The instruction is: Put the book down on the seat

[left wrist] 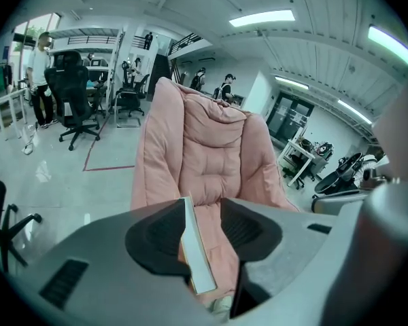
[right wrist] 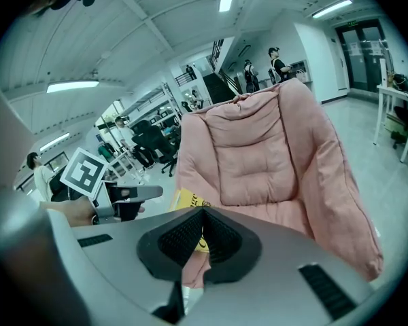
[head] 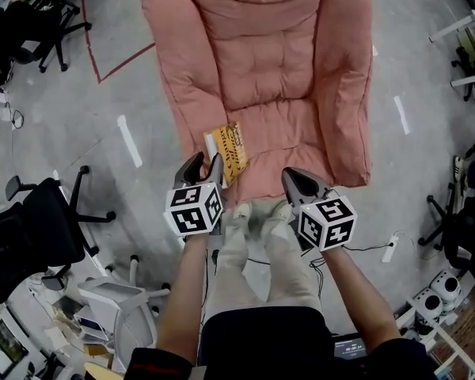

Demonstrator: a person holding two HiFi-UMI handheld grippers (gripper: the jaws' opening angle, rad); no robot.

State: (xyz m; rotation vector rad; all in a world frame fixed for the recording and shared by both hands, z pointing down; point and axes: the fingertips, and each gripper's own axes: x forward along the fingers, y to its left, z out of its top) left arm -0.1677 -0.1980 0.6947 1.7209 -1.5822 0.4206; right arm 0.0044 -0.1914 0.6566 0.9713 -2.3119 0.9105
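The largest thing in front of you is the pink padded seat (head: pixel 261 70), a quilted lounge chair spread on the grey floor (head: pixel 103 117), its back and side bolsters rising around a flat cushion. A red tape line (head: pixel 91 46) runs across the floor beside its upper left corner. A black office chair (head: pixel 32 228) stands off to your left, well apart from the seat. Your legs (head: pixel 257 267) reach down to the seat's front edge, and you hold both grippers just above your feet, one on each side. Your left gripper (head: pixel 203 167) points at the seat's front left corner with its jaws apart. The book (head: pixel 228 150) stands on edge between them, tilted. In the left gripper view its white page edge lies against the pad at that view's left, while the other pad stands clear of it with pink cushion showing in the gap. The book's yellow cover sticks out past the jaw tips over the front left of the seat cushion; what its lower edge rests on you cannot tell. Your right gripper (head: pixel 305 182) is clenched, its tips meeting with nothing between them, near the seat's front edge.
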